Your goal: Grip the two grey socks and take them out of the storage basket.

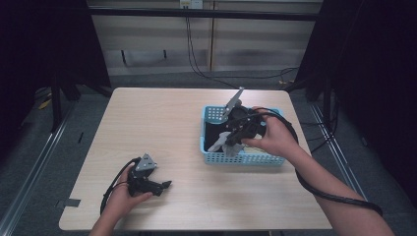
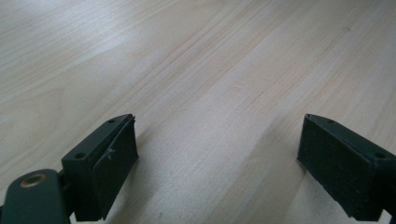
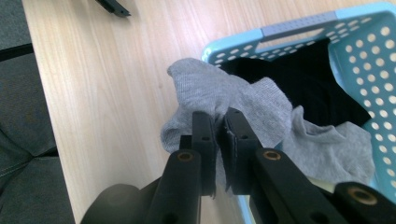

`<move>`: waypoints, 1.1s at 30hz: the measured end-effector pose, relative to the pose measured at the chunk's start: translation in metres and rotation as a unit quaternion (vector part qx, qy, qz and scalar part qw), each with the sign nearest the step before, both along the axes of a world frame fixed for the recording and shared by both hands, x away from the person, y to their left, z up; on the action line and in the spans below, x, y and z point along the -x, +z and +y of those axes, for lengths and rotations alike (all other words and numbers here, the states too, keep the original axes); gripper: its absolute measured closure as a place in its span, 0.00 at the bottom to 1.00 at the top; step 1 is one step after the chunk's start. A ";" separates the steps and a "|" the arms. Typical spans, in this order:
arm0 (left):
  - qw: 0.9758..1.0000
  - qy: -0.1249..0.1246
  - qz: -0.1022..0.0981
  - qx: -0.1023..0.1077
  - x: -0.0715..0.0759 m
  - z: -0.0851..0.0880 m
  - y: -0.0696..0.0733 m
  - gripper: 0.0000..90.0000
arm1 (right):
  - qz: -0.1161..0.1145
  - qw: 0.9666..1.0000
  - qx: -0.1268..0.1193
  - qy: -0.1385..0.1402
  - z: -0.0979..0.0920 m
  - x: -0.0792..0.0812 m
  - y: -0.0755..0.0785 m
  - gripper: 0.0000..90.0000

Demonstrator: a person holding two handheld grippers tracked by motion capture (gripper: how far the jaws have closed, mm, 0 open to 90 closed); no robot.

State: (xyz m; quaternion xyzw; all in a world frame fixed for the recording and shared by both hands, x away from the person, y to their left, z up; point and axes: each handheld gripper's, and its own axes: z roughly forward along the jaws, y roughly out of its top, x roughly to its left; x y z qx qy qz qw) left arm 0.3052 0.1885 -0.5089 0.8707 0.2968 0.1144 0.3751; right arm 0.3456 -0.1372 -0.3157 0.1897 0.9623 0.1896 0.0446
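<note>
Two grippers in frame, one per hand. Right gripper (image 3: 219,126): jaws nearly closed, thin gap only, pinched on a fold of a grey sock (image 3: 243,107). In the right gripper view we see sock fabric bunched on both sides of the jaws and draping back twd the basket. The sock hangs over the near-left rim of the light-blue perforated basket (image 3: 364,56), part inside, part outside above the bench (image 3: 107,93). Dark fabric (image 3: 303,79) lies in the basket bottom, under/behind the sock.

High view: right hand (image 1: 275,137) w/ right gripper (image 1: 233,140) sits over the basket (image 1: 246,158), jaws pointing twd the basket's left-front corner. Grey sock (image 1: 221,142) shows as a pale bunch at the jaw tips, inside the basket's left half, touching or just over the wall; we can't tell which from this angle. Basket sits on the right half of the bench (image 1: 162,123), well apart from the left hand.

Left gripper (image 1: 164,185): resting low at the front-left of the bench, held by the left hand (image 1: 123,194), cable looping behind. Left gripper view: jaws wide apart, nothing betw. them, bare wood grain under (image 2: 215,93). Tips look close to the bench surface; contact not confirmable.
</note>
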 end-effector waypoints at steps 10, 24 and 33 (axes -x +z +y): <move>1.000 -0.003 0.000 -0.004 0.000 0.001 0.000 0.12 | 0.008 1.000 -0.002 0.028 0.013 0.012 -0.009 0.94; 1.000 -0.003 0.000 -0.004 0.000 0.001 0.000 0.12 | 0.031 0.998 0.007 0.053 0.032 0.018 -0.041 0.93; 1.000 -0.004 0.001 -0.003 0.000 0.001 0.000 0.12 | 0.039 0.997 0.017 0.064 0.047 0.020 -0.060 0.93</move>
